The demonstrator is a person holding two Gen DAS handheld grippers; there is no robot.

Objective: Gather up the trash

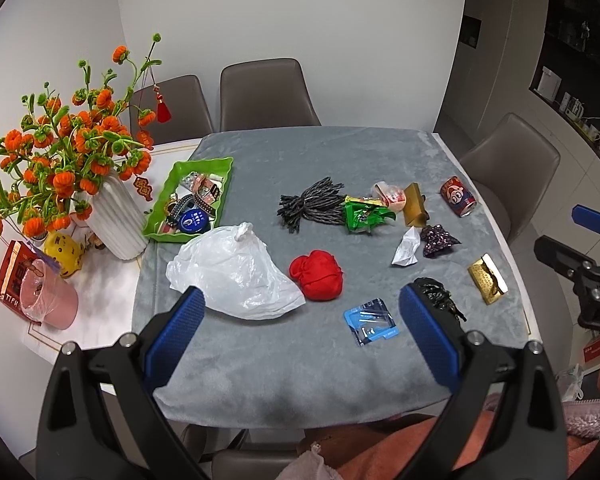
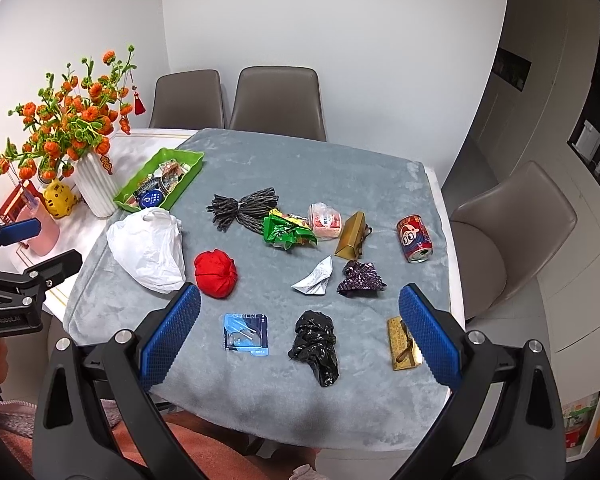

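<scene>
Left wrist view: grey cloth over table, trash scattered across it.
Far left, off the cloth: pink cup with clear liner, yellow figurine, white ribbed vase holding orange flowers.
Green tray: behind the vase's right side, filled with small items, at the cloth's left edge.
White plastic bag: crumpled, just in front of the tray, near the left finger.
Left gripper: jaws spread wide, nothing between them, hovering above the near part of the cloth.
Red cloth ball: just right of the bag.
Dark yarn bundle: farther back, centre.
Blue blister pack: flat, between the fingers, near the right one.
Green wrapper: touching the yarn's right end.
Pink packet: behind the wrapper, beside a tilted gold box.
White paper scrap: centre, beside the purple wrapper.
Black plastic bag: crumpled, near edge, right of the blister pack.
Red can: lying on its side, far right, open end toward the camera.
Gold packet: near right corner, partly hidden behind the right finger.
Right gripper: jaws wide apart, empty, above the black bag.
</scene>
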